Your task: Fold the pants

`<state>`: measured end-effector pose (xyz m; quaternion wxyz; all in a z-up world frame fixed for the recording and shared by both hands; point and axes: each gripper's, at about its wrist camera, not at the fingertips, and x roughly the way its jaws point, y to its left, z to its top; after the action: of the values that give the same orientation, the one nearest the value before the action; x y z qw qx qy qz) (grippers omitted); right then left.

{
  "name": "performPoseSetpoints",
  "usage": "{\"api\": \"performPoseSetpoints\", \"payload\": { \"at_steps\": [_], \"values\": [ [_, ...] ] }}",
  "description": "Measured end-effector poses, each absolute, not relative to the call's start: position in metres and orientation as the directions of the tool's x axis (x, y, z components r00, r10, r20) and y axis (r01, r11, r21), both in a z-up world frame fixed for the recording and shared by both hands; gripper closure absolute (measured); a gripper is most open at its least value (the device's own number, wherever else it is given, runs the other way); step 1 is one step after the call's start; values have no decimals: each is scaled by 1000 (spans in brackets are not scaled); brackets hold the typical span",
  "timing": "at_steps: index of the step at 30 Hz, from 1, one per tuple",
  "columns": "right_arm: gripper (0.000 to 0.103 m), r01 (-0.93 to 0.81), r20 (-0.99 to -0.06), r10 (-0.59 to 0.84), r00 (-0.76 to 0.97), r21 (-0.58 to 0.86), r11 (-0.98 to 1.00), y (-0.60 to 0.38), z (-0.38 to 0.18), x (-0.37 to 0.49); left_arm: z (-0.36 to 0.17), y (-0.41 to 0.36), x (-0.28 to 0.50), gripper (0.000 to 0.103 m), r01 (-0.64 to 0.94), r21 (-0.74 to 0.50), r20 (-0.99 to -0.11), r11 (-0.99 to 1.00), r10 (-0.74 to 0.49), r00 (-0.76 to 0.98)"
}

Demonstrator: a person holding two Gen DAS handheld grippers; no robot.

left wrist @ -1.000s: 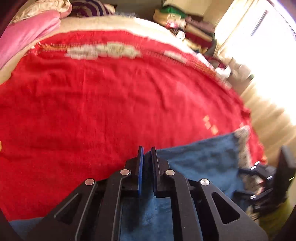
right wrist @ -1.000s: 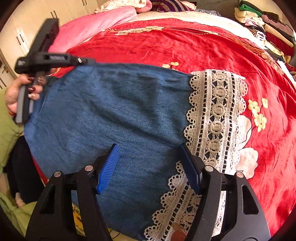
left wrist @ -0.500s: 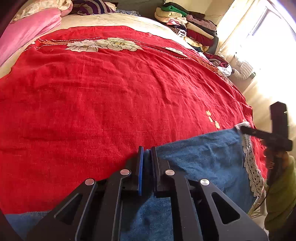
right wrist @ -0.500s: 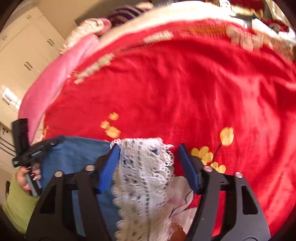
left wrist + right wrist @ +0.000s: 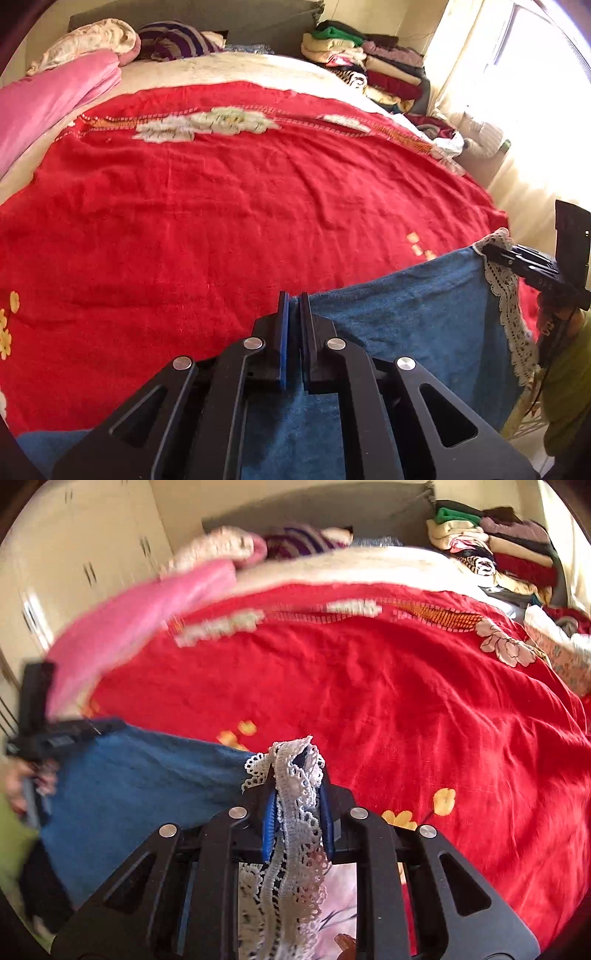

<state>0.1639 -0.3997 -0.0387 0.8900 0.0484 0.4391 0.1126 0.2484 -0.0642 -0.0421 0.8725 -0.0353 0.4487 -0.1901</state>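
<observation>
Pants (image 5: pixel 406 317) of blue denim hang stretched between the two tools at the near edge of the bed, not yet folded as far as I can judge. Left gripper (image 5: pixel 294 332) has its fingers pinched narrow on the denim edge; right gripper (image 5: pixel 295 801) has its fingers closed on the lace hem (image 5: pixel 295 775). Laying flat and every fold seem left to do. Beyond, the red bedspread (image 5: pixel 221 206) lies broad and open; farther off, a pink blanket (image 5: pixel 48 96) and stacked clothes (image 5: pixel 369 70) border it.
</observation>
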Motion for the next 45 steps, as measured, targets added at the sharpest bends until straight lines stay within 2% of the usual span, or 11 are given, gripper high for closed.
{"api": "performPoseSetpoints", "payload": {
  "at_steps": [5,8,10,14,19,26,29,31,35,38,45],
  "values": [
    [82,-103,-805,216,553,191,976,-403,-61,169,-58,-68,250,94,288,-206,-792,935,-332,513],
    [70,-95,-815,171,554,142,985,-403,-57,167,-56,-62,251,88,295,-233,-785,927,-359,506],
    [54,-55,-828,116,548,103,993,-404,-51,165,-50,-55,248,69,277,-233,-781,932,-349,518],
    [48,-3,-805,62,590,75,997,-412,-30,148,-26,-36,232,61,243,-241,-745,940,-340,574],
    [42,-7,-772,37,635,42,999,-405,-7,117,-8,-26,196,26,238,-223,-725,946,-323,608],
    [38,-170,-760,120,639,12,985,-341,-1,84,-13,-36,137,24,254,-161,-730,954,-288,619],
    [38,-253,-773,177,610,22,967,-310,-9,79,-30,-40,128,11,232,-102,-782,967,-222,583],
    [34,-294,-797,216,565,50,954,-295,-19,78,-46,-36,132,10,183,-47,-827,982,-141,544],
    [34,-265,-895,84,438,-39,963,-295,-55,79,-51,-13,135,10,126,-138,-821,982,-185,540],
    [37,-221,-888,128,442,31,975,-317,-53,71,-51,-6,136,10,121,-164,-818,979,-203,539],
    [36,-196,-888,78,454,-14,981,-320,-57,69,-52,-9,135,10,121,-163,-817,979,-202,540]
  ]
}}
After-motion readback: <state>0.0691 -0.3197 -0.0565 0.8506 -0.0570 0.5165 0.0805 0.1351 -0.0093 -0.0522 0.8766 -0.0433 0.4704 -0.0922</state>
